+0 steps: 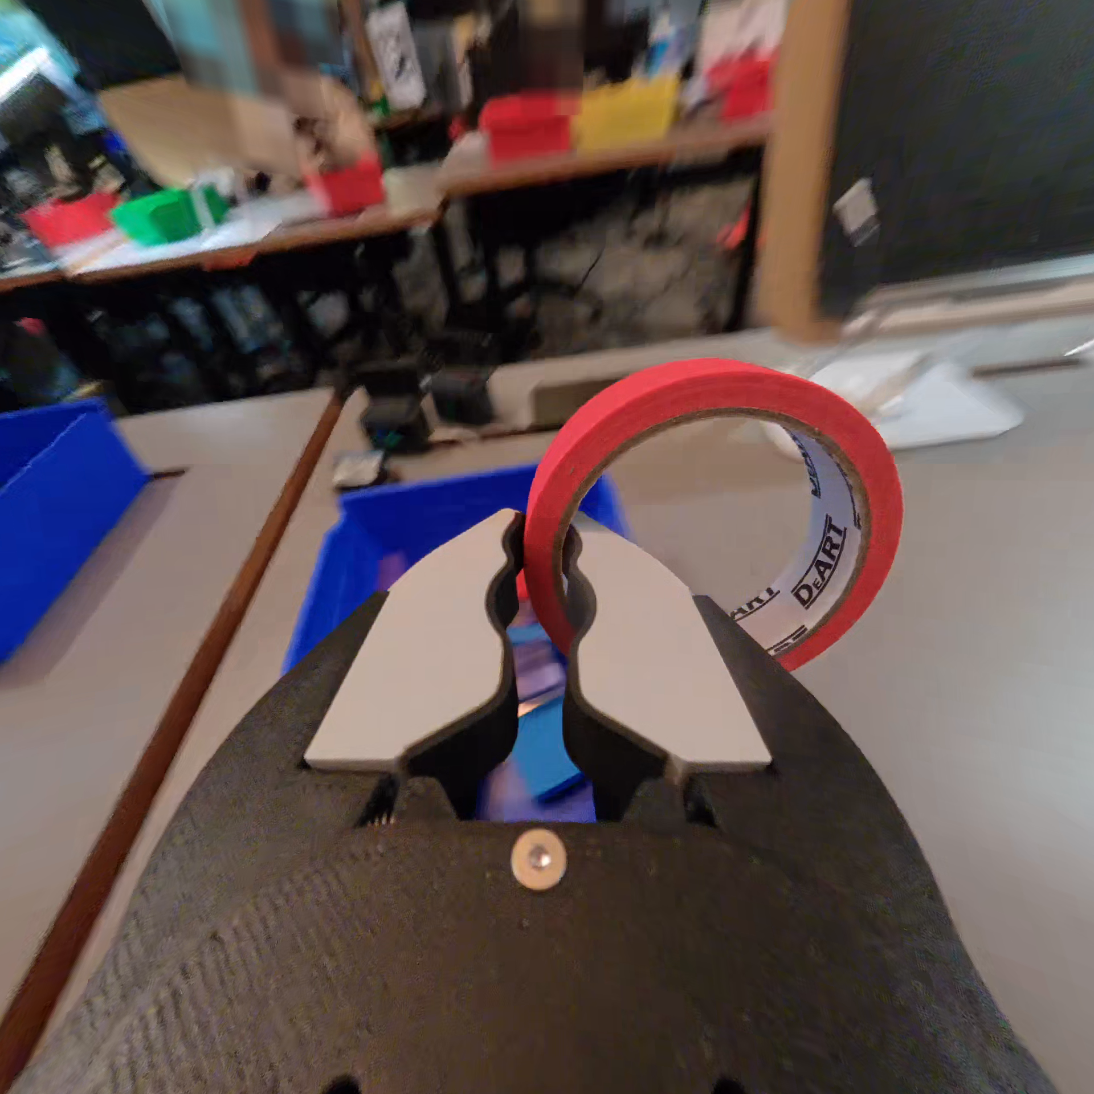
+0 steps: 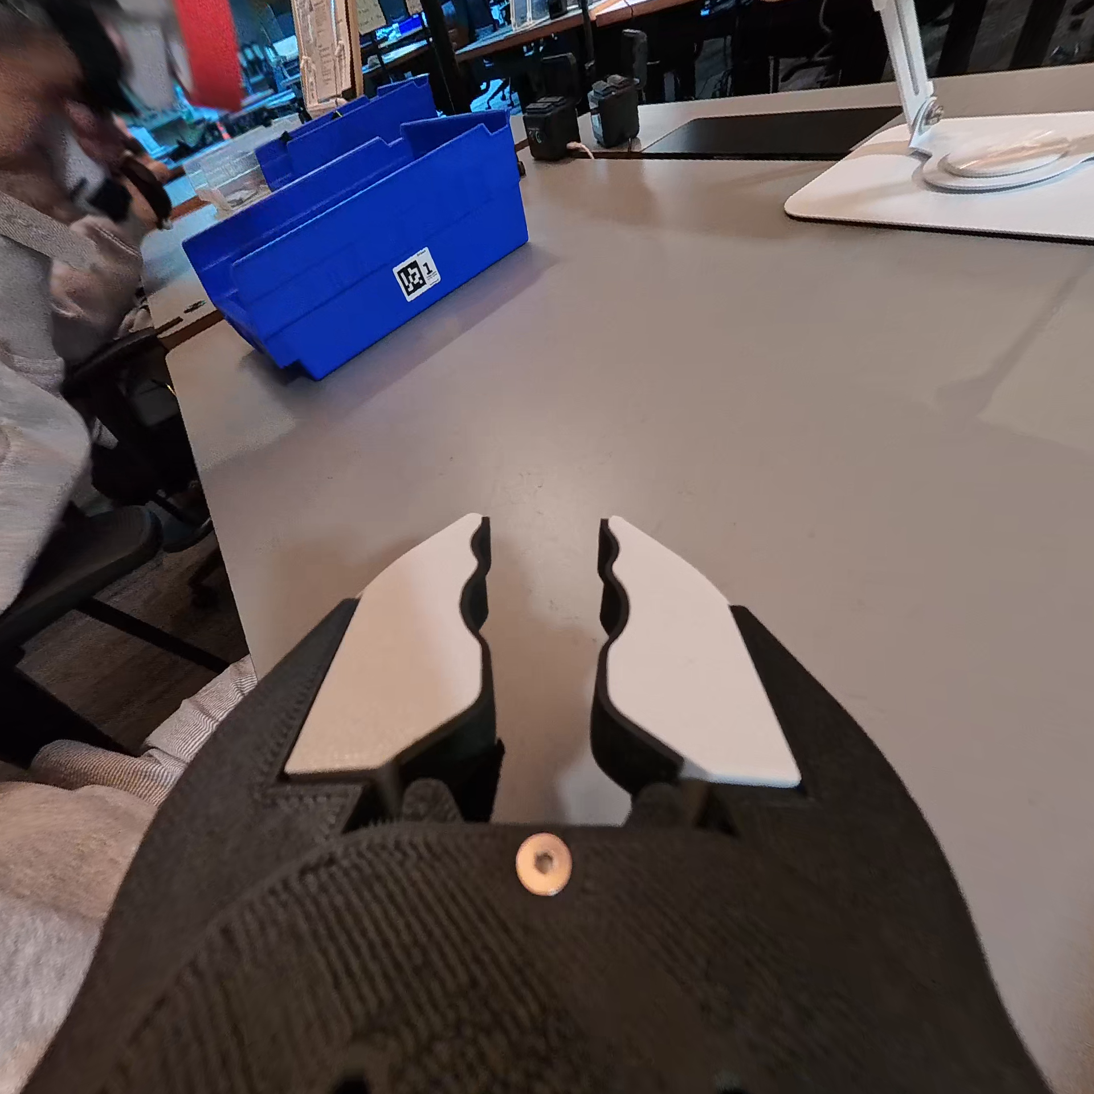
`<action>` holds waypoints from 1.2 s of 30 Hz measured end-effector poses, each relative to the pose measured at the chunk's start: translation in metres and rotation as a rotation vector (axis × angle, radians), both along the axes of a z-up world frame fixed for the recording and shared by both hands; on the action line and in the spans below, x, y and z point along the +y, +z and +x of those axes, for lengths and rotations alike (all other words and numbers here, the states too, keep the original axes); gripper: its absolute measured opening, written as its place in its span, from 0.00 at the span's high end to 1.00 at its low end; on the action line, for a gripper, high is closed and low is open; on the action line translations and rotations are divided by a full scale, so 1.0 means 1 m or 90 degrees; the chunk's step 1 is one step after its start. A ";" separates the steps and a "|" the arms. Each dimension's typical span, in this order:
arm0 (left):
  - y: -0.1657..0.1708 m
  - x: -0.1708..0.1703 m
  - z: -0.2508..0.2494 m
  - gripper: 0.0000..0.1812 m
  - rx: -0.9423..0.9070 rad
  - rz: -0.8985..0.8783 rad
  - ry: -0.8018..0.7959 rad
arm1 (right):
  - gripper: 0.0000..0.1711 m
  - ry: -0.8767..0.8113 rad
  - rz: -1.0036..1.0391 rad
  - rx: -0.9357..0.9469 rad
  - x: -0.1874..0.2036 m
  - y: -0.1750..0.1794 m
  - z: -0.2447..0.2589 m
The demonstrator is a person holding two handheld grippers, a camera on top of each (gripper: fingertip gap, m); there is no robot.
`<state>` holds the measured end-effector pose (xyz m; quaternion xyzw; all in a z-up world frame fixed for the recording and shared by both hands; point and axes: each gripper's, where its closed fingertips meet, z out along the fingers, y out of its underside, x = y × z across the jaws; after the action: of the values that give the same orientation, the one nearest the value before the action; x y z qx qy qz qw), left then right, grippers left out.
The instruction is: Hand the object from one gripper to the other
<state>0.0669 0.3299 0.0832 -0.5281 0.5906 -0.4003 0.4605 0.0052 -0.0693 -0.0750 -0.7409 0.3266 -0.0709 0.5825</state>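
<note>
My left tongs [image 1: 543,547] clamp the wall of a red tape roll [image 1: 713,509], a paper ring held upright above the blue plastic bin [image 1: 414,521]. My right tongs [image 2: 544,533] gape empty over the smooth grey tabletop [image 2: 769,414].

We see a grey table [image 2: 740,367] with a wood-brown edge. On it rests a blue bin [image 2: 367,254] bearing a small black-and-white sticker, with a second blue bin [image 2: 349,133] just behind. Two black chargers [image 2: 583,118] stand at the far edge beside a dark mat [image 2: 769,133]. A white stand base [image 2: 923,195] lies far right.
</note>
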 end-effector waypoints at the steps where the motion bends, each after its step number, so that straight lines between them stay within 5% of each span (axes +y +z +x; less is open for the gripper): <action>1: 0.015 -0.021 -0.002 0.95 -0.035 -0.031 -0.045 | 0.80 0.001 -0.002 0.003 0.000 -0.001 0.000; 5: 0.032 -0.139 -0.002 0.95 -0.085 -0.166 -0.273 | 0.84 -0.004 -0.012 0.032 0.003 -0.007 0.008; 9: -0.044 -0.269 0.002 0.94 0.025 -0.292 -0.428 | 0.82 -0.028 0.031 0.082 0.002 -0.005 0.027; 12: -0.098 -0.320 -0.002 0.94 0.075 -0.320 -0.426 | 0.81 -0.081 0.165 0.102 -0.007 0.022 0.040; 17: -0.121 -0.351 -0.008 0.95 0.073 -0.429 -0.456 | 0.80 -0.175 0.331 0.131 -0.044 0.022 0.047; 22: -0.141 -0.366 -0.016 0.94 0.104 -0.447 -0.486 | 0.78 -0.151 0.399 0.132 -0.058 0.040 0.052; 30: -0.135 -0.375 -0.023 0.95 0.144 -0.536 -0.617 | 0.78 0.009 0.305 0.038 -0.044 0.060 0.035; 36: -0.131 -0.374 -0.030 0.95 0.168 -0.581 -0.659 | 0.75 0.235 0.268 -0.085 0.004 0.077 -0.032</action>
<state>0.0364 -0.0438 -0.0477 -0.3638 0.5901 -0.7084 -0.1325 -0.0267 -0.0654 0.0023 -0.6444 0.1548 0.0572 0.7467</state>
